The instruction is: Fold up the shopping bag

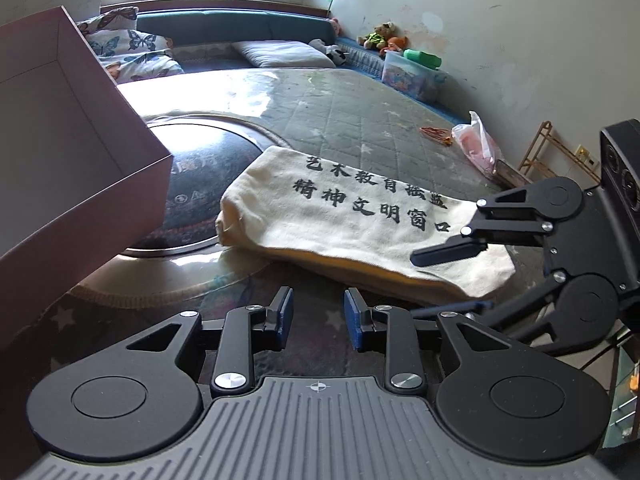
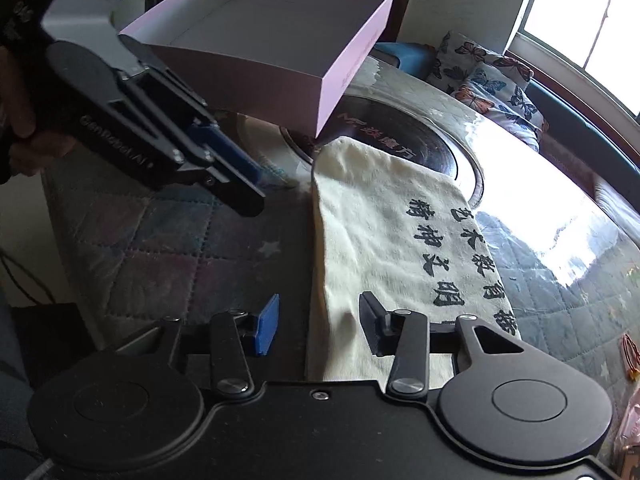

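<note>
Lying flat on a quilted mattress, the cream shopping bag showed black printed characters, its far-left end resting over the rim of a dark round disc. An open pink box stood on the left, its near corner overhanging the disc and crowding that end of the bag. The left gripper hovered just near of the bag's long edge, its blue-padded fingers parted and holding nothing. The right gripper sat at the bag's near-right end, fingers spread wide, one above the cloth and one below the folded edge, not closed on it. In the right wrist view a hand gripped the left tool's handle. Farther off lay a pink plastic bag and an orange loop on the mattress, with pillows, soft toys and a clear storage tub along the far wall.
</note>
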